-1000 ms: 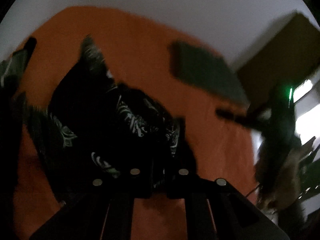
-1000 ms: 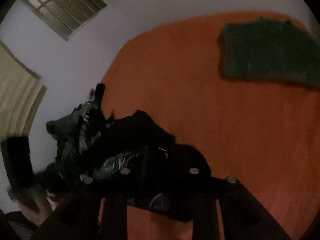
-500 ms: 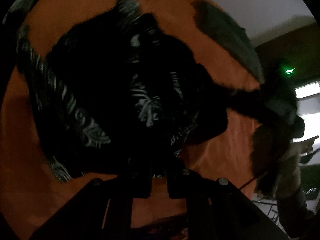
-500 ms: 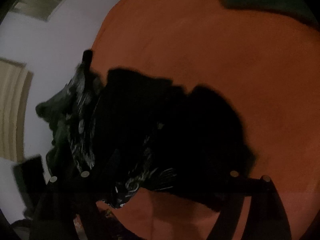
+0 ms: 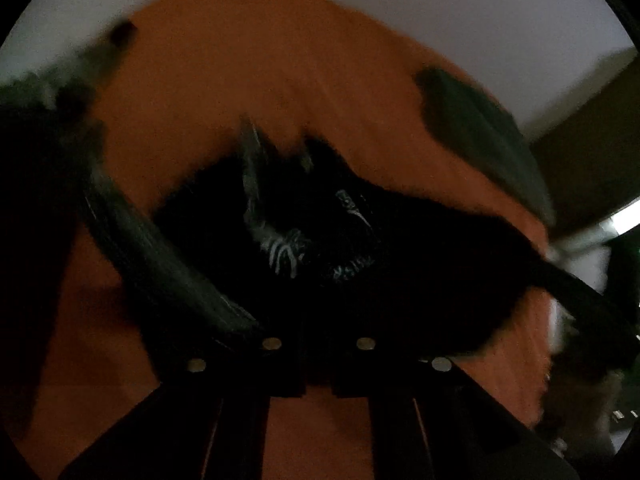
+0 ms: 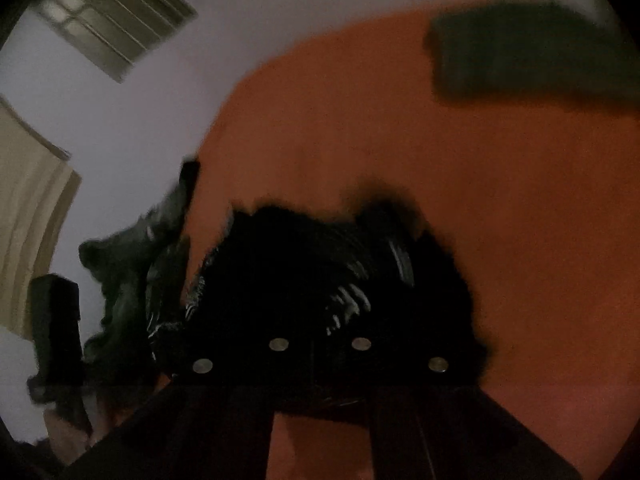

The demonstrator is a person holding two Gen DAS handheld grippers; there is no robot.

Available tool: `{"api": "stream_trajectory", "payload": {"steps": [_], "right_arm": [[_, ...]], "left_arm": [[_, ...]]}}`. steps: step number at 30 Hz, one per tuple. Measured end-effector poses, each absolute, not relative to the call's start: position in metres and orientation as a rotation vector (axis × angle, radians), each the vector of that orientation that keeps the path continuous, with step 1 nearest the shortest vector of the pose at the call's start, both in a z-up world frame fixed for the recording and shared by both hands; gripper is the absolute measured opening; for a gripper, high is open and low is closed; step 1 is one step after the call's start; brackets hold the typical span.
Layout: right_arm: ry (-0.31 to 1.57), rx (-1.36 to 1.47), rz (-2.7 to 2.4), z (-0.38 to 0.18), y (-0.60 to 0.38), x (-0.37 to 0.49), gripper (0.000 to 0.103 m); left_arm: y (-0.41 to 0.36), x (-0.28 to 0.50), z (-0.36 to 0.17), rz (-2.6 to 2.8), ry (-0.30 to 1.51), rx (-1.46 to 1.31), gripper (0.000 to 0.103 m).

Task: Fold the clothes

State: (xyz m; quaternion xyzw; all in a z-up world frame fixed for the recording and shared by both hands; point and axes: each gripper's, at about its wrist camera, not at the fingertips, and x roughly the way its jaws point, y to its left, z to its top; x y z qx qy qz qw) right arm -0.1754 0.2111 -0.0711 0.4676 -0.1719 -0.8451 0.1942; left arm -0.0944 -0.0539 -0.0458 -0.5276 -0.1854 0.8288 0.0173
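Orange bedding (image 5: 248,92) fills both dim, blurred views under a pale wall. Nearest, the left gripper (image 5: 318,354) has its fingers drawn close together with the black patterned garment (image 5: 304,220) bunched right at their tips, apparently pinched; the right gripper (image 6: 320,354) looks the same, though darkness hides the contact. Both point forward and slightly down, probably holding one edge between them to spread it. Farther off, at two o'clock, a folded green cloth (image 6: 532,56) lies flat, seemingly done.

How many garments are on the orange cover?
2: a black printed garment bunched at both grippers, and a green one lying flat at the far side. The dark pile at the edge may hold more.
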Motion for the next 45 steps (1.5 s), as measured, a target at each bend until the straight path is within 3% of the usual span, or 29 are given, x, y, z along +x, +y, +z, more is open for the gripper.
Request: {"api": "stream_trajectory", "payload": {"steps": [2,8,12,18,20,22,27,29,31,32,36,43,44,45], "right_arm": [[-0.489,1.242,-2.460,-0.040,0.232,-0.174,0.002],[-0.512,1.076,-2.660,0.019,0.302,-0.151,0.002],[-0.358,1.245,-2.640,-0.018,0.333,-0.143,0.002],[-0.436,1.651,-2.507,-0.109,0.373,-0.155,0.014],[-0.464,1.785,-2.448,-0.140,0.386,-0.160,0.032],[-0.491,1.917,-2.382,-0.171,0.400,-0.164,0.057],[-0.526,1.825,-2.467,-0.135,0.413,-0.182,0.063],[-0.535,1.780,-2.459,-0.120,0.409,-0.193,0.067],[-0.522,1.791,-2.415,-0.118,0.401,-0.203,0.068],[-0.506,1.816,-2.392,-0.120,0.393,-0.211,0.069],[-0.428,1.914,-2.311,-0.129,0.361,-0.242,0.069],[-0.132,2.100,-2.236,-0.153,0.310,-0.280,0.068],[-0.117,2.113,-2.249,-0.147,0.312,-0.268,0.065],[-0.117,2.107,-2.258,-0.145,0.313,-0.263,0.045]], "left_arm": [[-0.068,-0.102,-0.031,2.668,-0.601,-1.593,0.006],[-0.114,-0.106,-0.030,2.651,-0.912,-1.543,0.006],[-0.117,-0.109,-0.044,2.653,-0.961,-1.549,0.007],[-0.121,-0.123,-0.117,2.455,-1.108,-1.855,0.011],[-0.125,-0.115,-0.133,2.371,-1.232,-1.929,0.011],[-0.125,-0.110,-0.126,2.364,-1.281,-1.931,0.014],[-0.098,-0.120,-0.066,2.571,-1.079,-1.864,0.016],[-0.082,-0.132,-0.039,2.626,-0.962,-1.799,0.028],[-0.059,-0.160,-0.028,2.653,-0.818,-1.739,0.059],[-0.043,-0.176,-0.024,2.655,-0.733,-1.719,0.065],[0.028,-0.237,-0.053,2.381,-0.471,-1.864,0.067],[0.110,-0.295,-0.116,2.183,-0.355,-2.075,0.066],[0.117,-0.301,-0.125,2.161,-0.361,-2.109,0.066],[0.118,-0.308,-0.134,2.156,-0.370,-2.126,0.066]]}}
